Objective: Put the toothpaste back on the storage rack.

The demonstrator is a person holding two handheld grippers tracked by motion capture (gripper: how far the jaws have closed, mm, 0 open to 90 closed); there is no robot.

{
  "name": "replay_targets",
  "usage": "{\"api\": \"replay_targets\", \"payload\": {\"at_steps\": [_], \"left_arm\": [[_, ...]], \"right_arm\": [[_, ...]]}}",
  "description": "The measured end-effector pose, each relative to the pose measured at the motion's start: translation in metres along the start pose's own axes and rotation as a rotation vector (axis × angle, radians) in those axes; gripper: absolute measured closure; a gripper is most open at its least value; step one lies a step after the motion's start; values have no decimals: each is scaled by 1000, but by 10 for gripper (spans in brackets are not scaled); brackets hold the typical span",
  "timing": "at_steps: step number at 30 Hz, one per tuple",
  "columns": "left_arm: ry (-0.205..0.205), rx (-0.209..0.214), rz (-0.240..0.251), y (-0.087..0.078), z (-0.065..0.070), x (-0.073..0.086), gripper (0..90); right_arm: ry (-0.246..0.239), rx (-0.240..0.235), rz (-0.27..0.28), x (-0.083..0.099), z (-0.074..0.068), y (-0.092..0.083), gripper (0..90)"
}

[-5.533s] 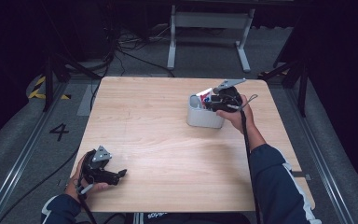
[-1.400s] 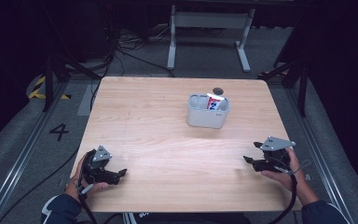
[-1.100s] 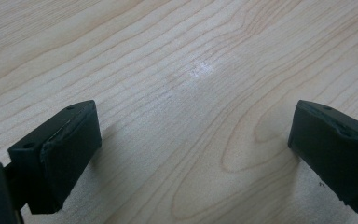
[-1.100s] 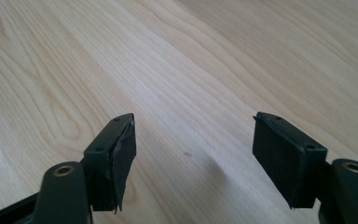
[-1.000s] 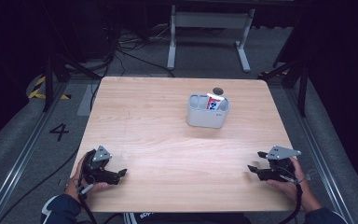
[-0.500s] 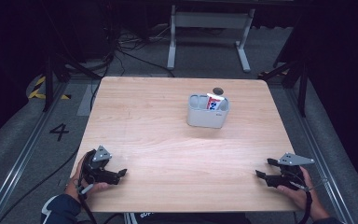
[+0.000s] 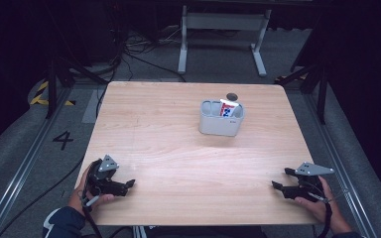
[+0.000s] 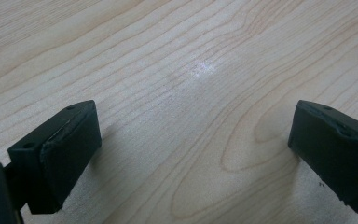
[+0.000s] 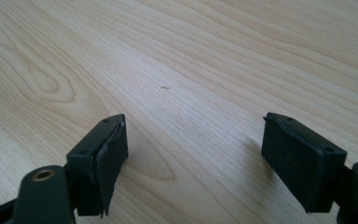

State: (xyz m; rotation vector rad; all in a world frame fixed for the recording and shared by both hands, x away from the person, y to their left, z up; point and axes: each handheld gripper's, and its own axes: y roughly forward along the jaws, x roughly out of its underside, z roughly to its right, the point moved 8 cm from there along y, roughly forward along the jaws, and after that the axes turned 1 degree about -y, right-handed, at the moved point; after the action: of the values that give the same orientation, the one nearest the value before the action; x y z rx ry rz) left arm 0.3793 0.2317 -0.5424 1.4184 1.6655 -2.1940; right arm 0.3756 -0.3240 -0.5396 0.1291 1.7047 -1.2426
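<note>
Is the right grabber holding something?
No, the right gripper has its jaws wide apart with just bare wooden table between them.

grey caddy (image 7: 221, 123) upright, far-right table area, red-blue tube (image 7: 226, 109) inside

**Pale wood, matt black jaws, smooth grey plastic**

The table (image 7: 178, 134) has a light wood-grain top, smooth with a faint satin sheen; a soft glare spot sits on it in the left gripper view, toward 12 o'clock. The left gripper (image 8: 193, 154) has matt black jaws faced with dull, rubbery-looking pads that are frayed at the edges. The right gripper (image 9: 193, 158) looks the same, with a brass-coloured metal rivet at 7 o'clock. The grey holder (image 7: 221, 119) at the table's 1 o'clock looks like smooth matt plastic. The floor (image 7: 34, 148) around is rough grey carpet-like cloth.
</note>
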Motion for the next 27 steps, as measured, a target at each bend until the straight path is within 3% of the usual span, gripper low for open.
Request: {"api": "replay_targets", "payload": {"at_steps": [27], "left_arm": [[2,-4,-11,0,0,0,18]], "right_arm": [[0,-1,-5,0,1,1,195]]}}
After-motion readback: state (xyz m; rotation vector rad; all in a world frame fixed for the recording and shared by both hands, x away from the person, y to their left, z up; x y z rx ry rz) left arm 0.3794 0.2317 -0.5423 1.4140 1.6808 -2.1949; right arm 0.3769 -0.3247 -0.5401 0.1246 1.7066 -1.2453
